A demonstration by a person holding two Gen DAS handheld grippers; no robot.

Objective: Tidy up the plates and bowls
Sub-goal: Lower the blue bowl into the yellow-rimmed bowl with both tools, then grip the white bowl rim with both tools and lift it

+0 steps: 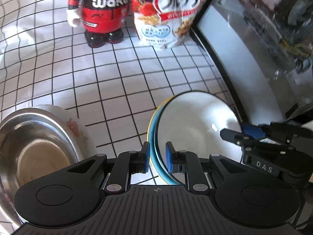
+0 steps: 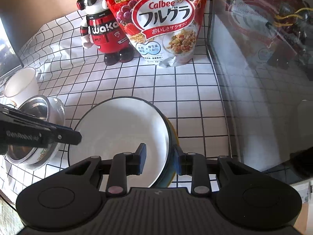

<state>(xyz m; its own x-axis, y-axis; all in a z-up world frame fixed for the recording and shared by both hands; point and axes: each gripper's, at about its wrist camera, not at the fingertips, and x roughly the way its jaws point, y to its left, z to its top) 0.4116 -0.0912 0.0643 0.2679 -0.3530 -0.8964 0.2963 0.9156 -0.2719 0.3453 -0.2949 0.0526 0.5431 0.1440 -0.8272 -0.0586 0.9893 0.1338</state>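
Two grippers on one white plate (image 1: 195,121).

Left wrist view: left gripper (image 1: 157,157) clamped on plate's near rim, plate tilted above gridded tabletop (image 1: 121,82). Steel bowl (image 1: 33,146) nested in one floral bowl (image 1: 78,129), left.

Right wrist view: right gripper (image 2: 158,159) straddles opposite rim, pads apparently not pressing. One white cup (image 2: 21,86). Advice: keep left grip firm, lower plate level.

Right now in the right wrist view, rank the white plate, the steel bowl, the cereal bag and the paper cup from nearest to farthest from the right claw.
1. White plate: its right rim sits between the right claw's fingers.
2. Steel bowl: left, tilted, behind the left claw.
3. Paper cup: far left, beyond the bowl.
4. Cereal bag: standing at the back.
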